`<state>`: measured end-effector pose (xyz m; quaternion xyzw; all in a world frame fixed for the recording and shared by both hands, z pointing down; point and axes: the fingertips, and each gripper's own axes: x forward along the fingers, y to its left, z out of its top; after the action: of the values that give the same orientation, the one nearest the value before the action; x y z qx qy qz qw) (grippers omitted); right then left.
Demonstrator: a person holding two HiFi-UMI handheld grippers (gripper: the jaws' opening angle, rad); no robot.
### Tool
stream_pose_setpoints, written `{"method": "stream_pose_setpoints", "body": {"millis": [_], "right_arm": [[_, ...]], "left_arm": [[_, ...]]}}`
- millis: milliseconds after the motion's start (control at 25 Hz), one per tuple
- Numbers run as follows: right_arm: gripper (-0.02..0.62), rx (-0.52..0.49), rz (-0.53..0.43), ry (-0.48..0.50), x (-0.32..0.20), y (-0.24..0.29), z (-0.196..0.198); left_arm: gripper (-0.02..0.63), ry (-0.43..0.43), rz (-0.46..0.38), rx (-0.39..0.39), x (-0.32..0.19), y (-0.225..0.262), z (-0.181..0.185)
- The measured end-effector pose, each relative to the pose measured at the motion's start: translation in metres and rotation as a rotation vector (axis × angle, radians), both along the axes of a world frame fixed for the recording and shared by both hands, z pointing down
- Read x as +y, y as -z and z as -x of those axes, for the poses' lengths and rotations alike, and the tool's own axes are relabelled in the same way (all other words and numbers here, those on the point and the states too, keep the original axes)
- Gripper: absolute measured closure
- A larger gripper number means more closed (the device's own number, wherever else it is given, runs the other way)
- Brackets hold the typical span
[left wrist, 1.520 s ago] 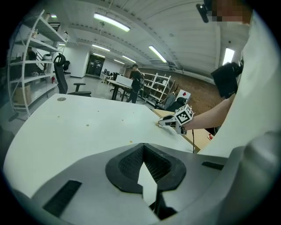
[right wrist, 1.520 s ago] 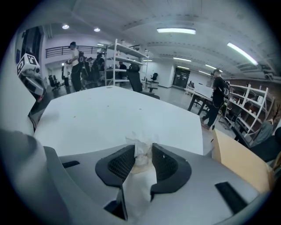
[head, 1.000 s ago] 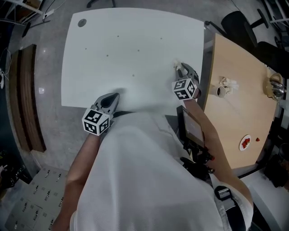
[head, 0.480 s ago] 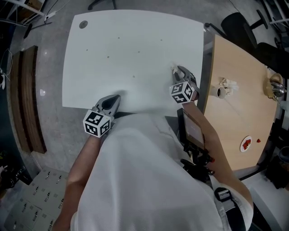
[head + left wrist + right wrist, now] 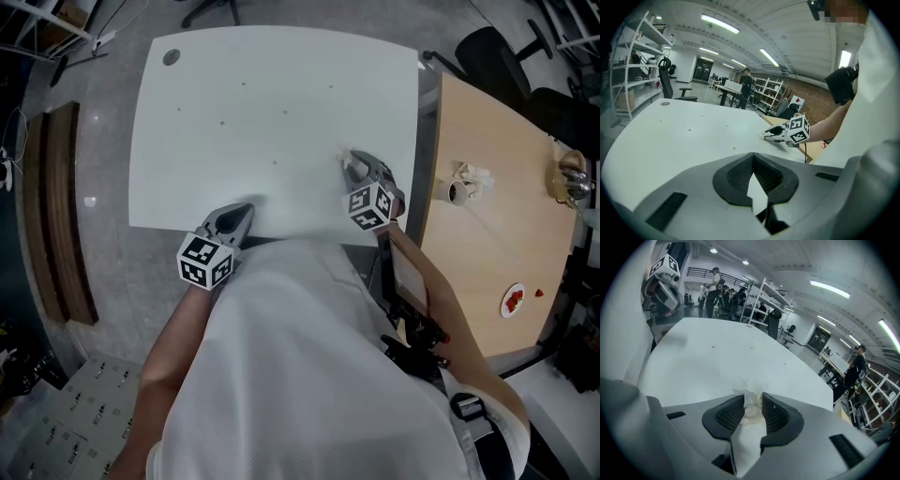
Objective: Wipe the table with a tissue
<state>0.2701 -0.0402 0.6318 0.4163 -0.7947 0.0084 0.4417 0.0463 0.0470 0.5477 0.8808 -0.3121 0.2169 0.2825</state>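
A white table [image 5: 272, 103] fills the head view. My right gripper [image 5: 351, 161] rests on it near the right edge, shut on a crumpled white tissue [image 5: 749, 401] that sticks out past the pads onto the tabletop. In the right gripper view the jaws [image 5: 751, 398] pinch the tissue from both sides. My left gripper [image 5: 246, 212] sits at the table's front edge, jaws shut with nothing between them [image 5: 752, 155]. The left gripper view shows the right gripper [image 5: 769, 137] and its marker cube [image 5: 798, 131] low over the table. Small brown specks [image 5: 276, 163] dot the surface.
A wooden table [image 5: 487, 234] adjoins on the right, carrying a cup [image 5: 457, 191], a metal vessel [image 5: 570, 180] and a small plate with something red [image 5: 511, 299]. A round cable hole [image 5: 171, 57] marks the white table's far left corner. Black chairs [image 5: 497, 47] stand beyond.
My right gripper has slid left and slightly nearer across the table with the tissue in it. The left gripper has stayed in place.
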Motion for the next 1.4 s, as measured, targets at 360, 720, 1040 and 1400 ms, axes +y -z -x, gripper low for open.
{"method": "stream_pose_setpoints", "body": {"millis": [360,720,1040,1400], "right_arm": [[0.477,-0.276,0.106,0.012,0.030,0.012,0.038],[0.477,-0.292,0.132,0.189,0.074,0.016,0.088],[0.477,-0.306,0.135,0.178,0.072,0.014,0.103],[0.477,-0.300,0.111,0.103,0.043,0.016,0.113]], "left_arm": [[0.601,-0.009,-0.009,-0.012,0.002,0.003,-0.002],[0.601,0.004,-0.011,-0.023,0.008,0.003,0.000],[0.600,0.050,-0.017,-0.007,0.007,0.003,0.012],[0.601,0.043,-0.025,0.005,-0.010,-0.003,0.041]]}}
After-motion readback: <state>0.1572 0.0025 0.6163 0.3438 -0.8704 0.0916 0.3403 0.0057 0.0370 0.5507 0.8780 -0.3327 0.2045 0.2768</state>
